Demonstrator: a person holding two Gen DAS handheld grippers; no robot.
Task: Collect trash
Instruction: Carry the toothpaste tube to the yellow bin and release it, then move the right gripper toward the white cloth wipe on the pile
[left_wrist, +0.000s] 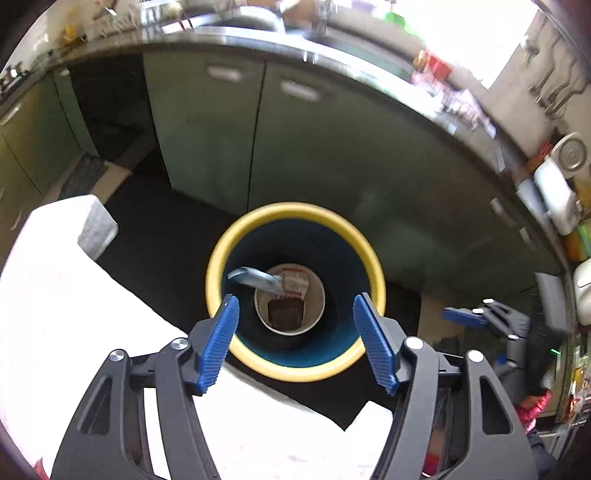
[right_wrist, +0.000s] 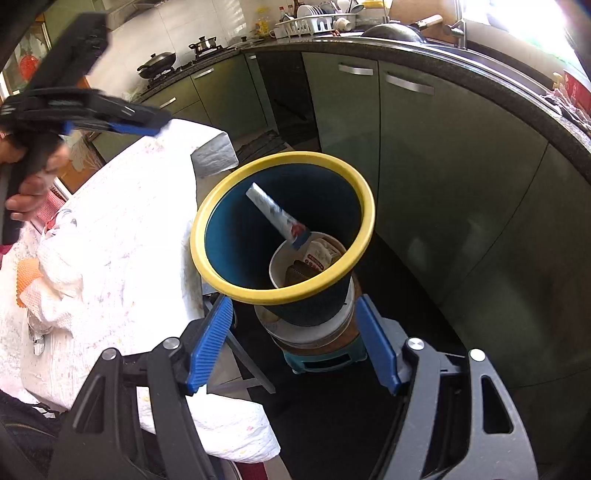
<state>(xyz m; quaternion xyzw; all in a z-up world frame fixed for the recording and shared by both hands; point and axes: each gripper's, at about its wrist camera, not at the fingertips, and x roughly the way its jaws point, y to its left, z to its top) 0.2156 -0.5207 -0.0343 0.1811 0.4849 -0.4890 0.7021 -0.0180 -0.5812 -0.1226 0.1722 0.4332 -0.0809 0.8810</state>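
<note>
A dark blue bin with a yellow rim (left_wrist: 295, 210) stands right below my left gripper (left_wrist: 297, 306), which is open with nothing between its fingers. Inside the bin a long silver-blue wrapper (left_wrist: 258, 280) slants down toward a white paper cup (left_wrist: 314, 317) that holds packaging scraps. In the right wrist view the same bin rim (right_wrist: 284, 160), wrapper (right_wrist: 273, 214) and cup (right_wrist: 277, 266) show from the side. My right gripper (right_wrist: 294, 306) hangs open and empty just in front of the bin. The left gripper (right_wrist: 133, 127) appears at the upper left, above the table.
A table under a white cloth (right_wrist: 122, 221) sits left of the bin, with crumpled paper towel (right_wrist: 59, 291) on it. The bin rests on a stack over a teal stool (right_wrist: 325, 362). Green kitchen cabinets (right_wrist: 424, 166) curve behind. The right gripper (left_wrist: 461, 317) shows at the right.
</note>
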